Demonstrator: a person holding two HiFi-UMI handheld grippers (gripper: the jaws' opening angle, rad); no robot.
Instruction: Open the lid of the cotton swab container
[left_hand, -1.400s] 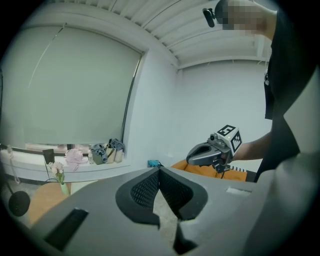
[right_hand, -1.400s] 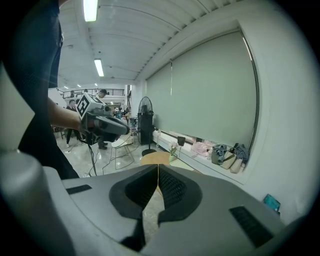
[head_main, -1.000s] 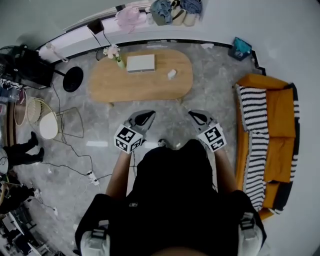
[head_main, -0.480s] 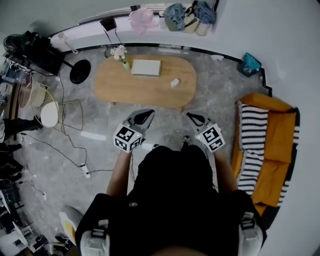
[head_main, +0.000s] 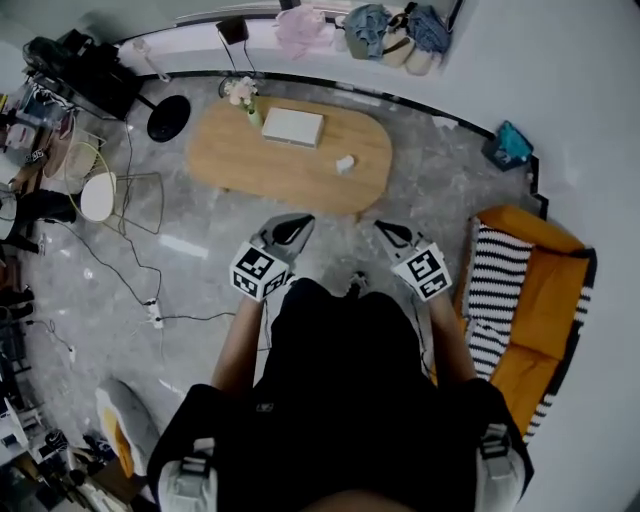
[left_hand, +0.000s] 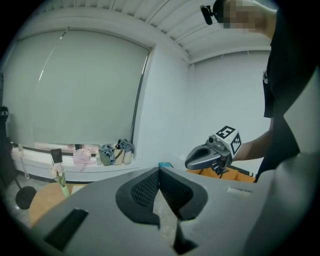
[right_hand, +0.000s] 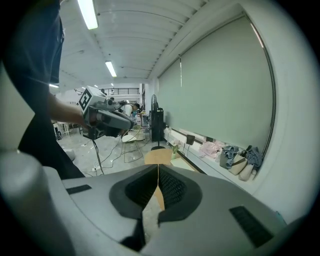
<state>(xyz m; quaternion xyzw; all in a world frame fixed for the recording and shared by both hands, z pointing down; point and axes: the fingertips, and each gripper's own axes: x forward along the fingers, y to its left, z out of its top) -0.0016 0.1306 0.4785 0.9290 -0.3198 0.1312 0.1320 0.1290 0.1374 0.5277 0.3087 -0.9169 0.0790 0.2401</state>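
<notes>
Both tongs, left (head_main: 296, 226) and right (head_main: 386, 231), held forward at waist height, closed and empty.

On grey floor (head_main: 200, 280), a wooden table (head_main: 300, 172) stands ahead of the left gripper (head_main: 300, 223) — an orange sofa (head_main: 545, 310) right of the right gripper (head_main: 386, 231).

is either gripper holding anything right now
No, the left gripper and the right gripper each show jaws closed together with nothing between them.

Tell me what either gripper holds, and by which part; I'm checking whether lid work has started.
Nothing is held: the left gripper and right gripper are both shut and empty, short of the wooden table.
</notes>
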